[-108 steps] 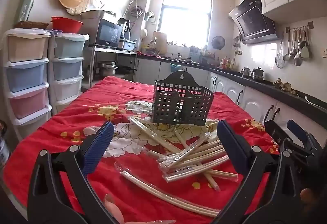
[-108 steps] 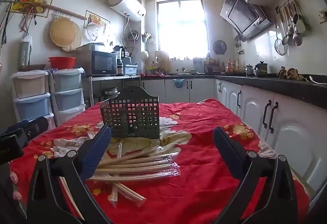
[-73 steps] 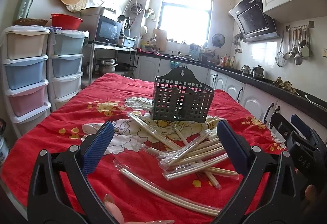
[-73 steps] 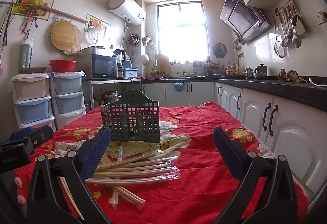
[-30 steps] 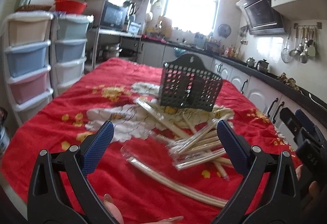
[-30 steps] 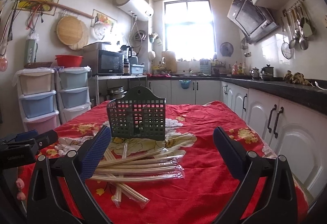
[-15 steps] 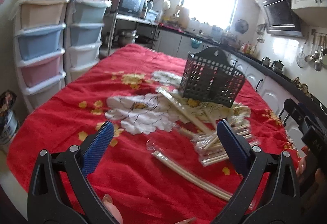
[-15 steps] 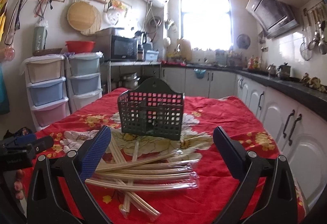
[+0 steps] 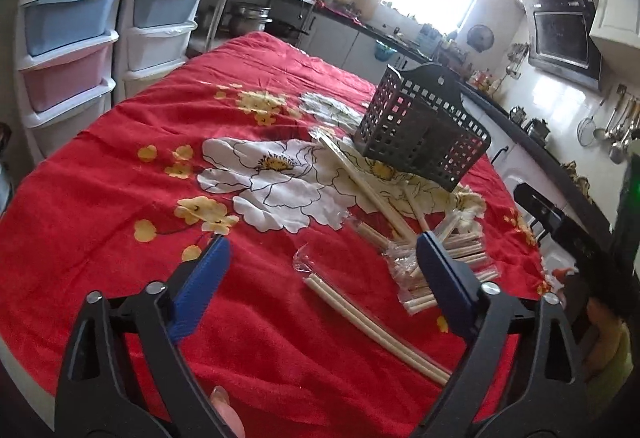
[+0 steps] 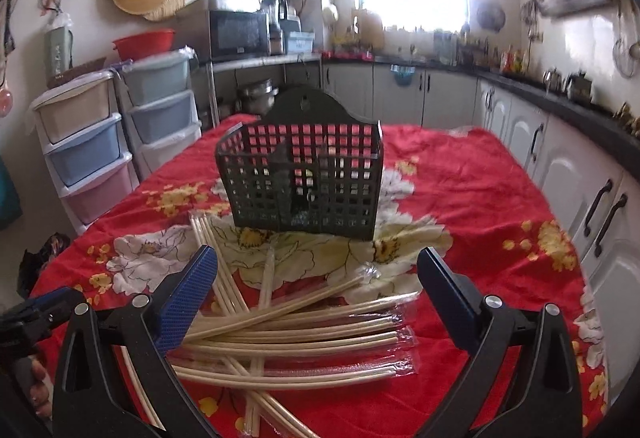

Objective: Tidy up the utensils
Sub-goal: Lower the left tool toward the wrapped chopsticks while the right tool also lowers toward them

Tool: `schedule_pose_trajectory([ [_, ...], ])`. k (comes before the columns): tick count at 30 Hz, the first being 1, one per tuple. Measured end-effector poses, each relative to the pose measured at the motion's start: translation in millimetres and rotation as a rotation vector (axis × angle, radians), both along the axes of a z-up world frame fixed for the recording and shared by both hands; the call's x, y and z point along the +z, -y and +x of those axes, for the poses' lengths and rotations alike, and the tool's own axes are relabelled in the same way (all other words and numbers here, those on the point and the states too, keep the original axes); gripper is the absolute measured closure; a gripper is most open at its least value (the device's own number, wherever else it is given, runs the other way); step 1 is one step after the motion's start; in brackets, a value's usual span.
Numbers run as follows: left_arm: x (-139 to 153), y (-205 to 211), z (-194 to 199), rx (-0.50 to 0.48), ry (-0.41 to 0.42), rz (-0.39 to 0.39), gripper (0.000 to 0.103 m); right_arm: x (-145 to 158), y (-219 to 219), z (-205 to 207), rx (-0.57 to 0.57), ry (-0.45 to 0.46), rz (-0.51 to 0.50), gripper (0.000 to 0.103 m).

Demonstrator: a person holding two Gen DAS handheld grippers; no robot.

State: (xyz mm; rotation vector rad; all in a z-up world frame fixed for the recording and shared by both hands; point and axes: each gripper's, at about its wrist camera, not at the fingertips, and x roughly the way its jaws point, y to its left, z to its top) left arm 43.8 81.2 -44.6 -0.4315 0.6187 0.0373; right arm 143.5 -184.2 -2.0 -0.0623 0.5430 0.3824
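A dark lattice utensil basket (image 10: 302,186) stands upright on the red flowered tablecloth (image 10: 472,198); it also shows in the left wrist view (image 9: 424,130). Several pairs of chopsticks in clear wrappers (image 10: 304,334) lie piled in front of it. In the left wrist view one wrapped pair (image 9: 368,322) lies apart, nearest me, beside the pile (image 9: 440,262). My left gripper (image 9: 322,258) is open and empty above the cloth, over that pair's end. My right gripper (image 10: 318,270) is open and empty above the pile.
Stacked plastic drawer units (image 9: 68,22) stand left of the table. White cabinets (image 10: 568,174) under a dark counter run along the right. The other gripper shows at the right edge of the left wrist view (image 9: 560,222) and at the lower left of the right wrist view (image 10: 36,310).
Both grippers have risen and tilted down toward the table. The left view now looks from further left. The right gripper has moved closer over the chopstick pile. Both stay open.
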Motion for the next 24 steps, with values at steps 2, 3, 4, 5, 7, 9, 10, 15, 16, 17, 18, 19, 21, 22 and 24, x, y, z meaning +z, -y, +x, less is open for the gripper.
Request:
schedule_pose_trajectory([
  [2, -5, -1, 6, -0.014, -0.024, -0.024, 0.031, -4, 0, 13, -0.004, -0.045, -0.002, 0.006],
  [3, -8, -2, 9, -0.017, -0.043, -0.030, 0.033, -7, 0, 19, -0.001, -0.065, -0.002, 0.006],
  [4, -10, -3, 12, -0.019, -0.059, -0.035, 0.037, -9, 1, 25, -0.001, -0.083, -0.006, 0.006],
  [5, -12, -3, 15, -0.023, -0.071, -0.046, 0.039, -11, 0, 29, 0.000, -0.097, -0.012, 0.006],
  [7, -17, -5, 20, -0.029, -0.097, -0.072, 0.042, -16, -1, 38, 0.000, -0.133, -0.017, 0.008],
  [9, -22, -7, 23, -0.037, -0.117, -0.091, 0.046, -20, -2, 48, 0.006, -0.173, -0.015, 0.017],
  [10, -24, -7, 25, -0.046, -0.127, -0.106, 0.049, -23, -3, 54, 0.011, -0.206, -0.012, 0.021],
  [15, -36, -9, 37, -0.058, -0.182, -0.162, 0.060, -41, -4, 81, -0.003, -0.370, 0.019, 0.030],
  [16, -37, -10, 37, -0.057, -0.183, -0.163, 0.063, -44, -3, 86, -0.012, -0.393, 0.027, 0.031],
  [17, -37, -10, 38, -0.059, -0.185, -0.162, 0.063, -46, -3, 88, -0.015, -0.409, 0.035, 0.031],
  [18, -38, -11, 39, -0.061, -0.187, -0.161, 0.064, -49, -3, 92, -0.022, -0.432, 0.041, 0.034],
  [19, -39, -12, 40, -0.060, -0.192, -0.166, 0.067, -51, -2, 95, -0.026, -0.451, 0.051, 0.036],
  [21, -39, -13, 41, -0.056, -0.198, -0.166, 0.073, -55, 0, 100, -0.030, -0.488, 0.069, 0.037],
  [22, -40, -13, 42, -0.056, -0.202, -0.160, 0.076, -58, 1, 104, -0.033, -0.516, 0.083, 0.040],
  [24, -40, -13, 43, -0.058, -0.208, -0.146, 0.081, -65, 4, 111, -0.043, -0.575, 0.107, 0.046],
])
